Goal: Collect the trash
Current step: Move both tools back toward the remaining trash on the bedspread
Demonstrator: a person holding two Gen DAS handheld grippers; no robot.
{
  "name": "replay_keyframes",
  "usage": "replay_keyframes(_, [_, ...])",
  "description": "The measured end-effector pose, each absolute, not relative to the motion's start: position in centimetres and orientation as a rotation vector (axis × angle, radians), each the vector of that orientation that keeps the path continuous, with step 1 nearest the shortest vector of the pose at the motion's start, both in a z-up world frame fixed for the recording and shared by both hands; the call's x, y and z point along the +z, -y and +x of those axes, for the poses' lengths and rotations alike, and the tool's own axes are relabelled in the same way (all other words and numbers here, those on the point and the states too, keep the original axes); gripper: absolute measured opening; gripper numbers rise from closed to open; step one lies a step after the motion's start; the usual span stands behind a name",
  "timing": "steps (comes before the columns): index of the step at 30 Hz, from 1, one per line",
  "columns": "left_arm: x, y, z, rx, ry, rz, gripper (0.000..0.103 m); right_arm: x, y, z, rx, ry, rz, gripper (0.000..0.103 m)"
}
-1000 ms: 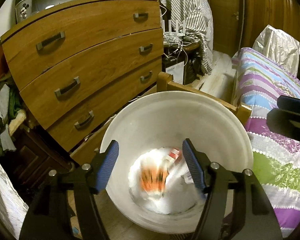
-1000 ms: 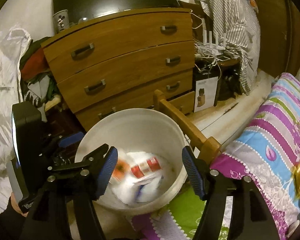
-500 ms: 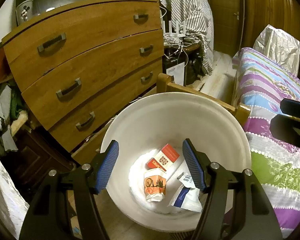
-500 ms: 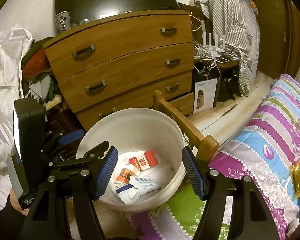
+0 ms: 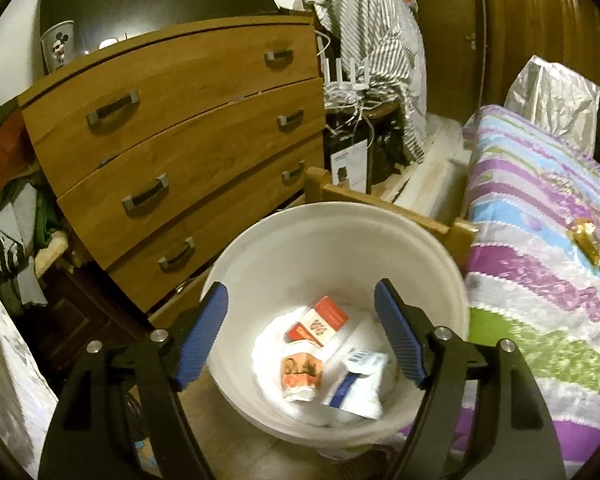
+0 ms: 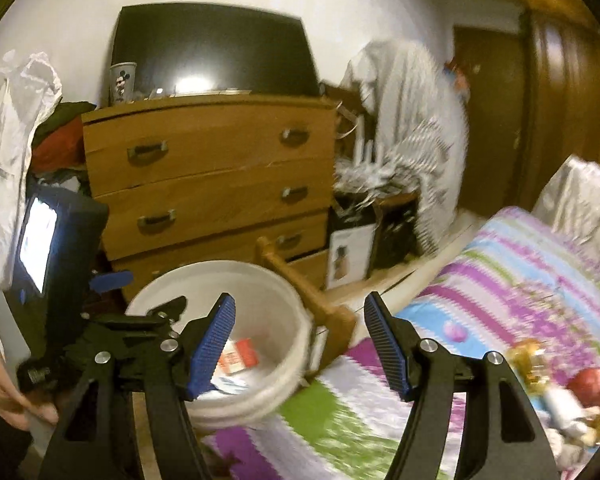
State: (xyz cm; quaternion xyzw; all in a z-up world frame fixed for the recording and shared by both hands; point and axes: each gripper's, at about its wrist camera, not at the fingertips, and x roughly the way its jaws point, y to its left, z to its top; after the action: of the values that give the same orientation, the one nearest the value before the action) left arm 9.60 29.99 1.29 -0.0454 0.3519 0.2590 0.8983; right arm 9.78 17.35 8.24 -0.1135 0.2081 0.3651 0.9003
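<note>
A white bucket [image 5: 340, 208] stands on the floor between the dresser and the bed. In it lie a red-and-white box [image 5: 318, 320], an orange-and-white wrapper [image 5: 302, 372] and a white-and-blue packet [image 5: 358, 380]. My left gripper [image 5: 300, 292] hangs over the bucket's mouth, jaws opening, nothing between them. My right gripper [image 6: 300, 300] points past the bucket [image 6: 219, 270] toward the bed, jaws opening slightly and empty. On the bedspread at the right lie a gold wrapper [image 6: 528, 360], a red item [image 6: 588, 384] and pale scraps [image 6: 560, 404]. A hand [image 6: 3, 392] holds the left gripper's body.
A wooden dresser [image 5: 179, 140] with several drawers stands behind the bucket, a dark screen and a printed cup [image 5: 57, 44] on top. The bed's wooden footboard [image 5: 380, 204] touches the bucket's far side. The striped bedspread [image 5: 540, 280] fills the right; clothes pile up at the left.
The trash, blurred while falling, now lies still in the bucket. The left jaws have widened. The right gripper has swung right and upward, bringing the bed's litter into view.
</note>
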Motion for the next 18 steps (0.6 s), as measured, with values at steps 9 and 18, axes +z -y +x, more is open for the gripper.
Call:
replay_keyframes(9, [1.9,-22.3,9.7,0.391,-0.709,-0.053,0.082,6.7,-4.9,6.7,0.518,-0.341,-0.192,0.08])
replay_keyframes(18, [-0.6,-13.1,11.7,0.216,-0.771,0.031,0.084,1.8,12.6,8.3,0.254,-0.481,0.022,0.08])
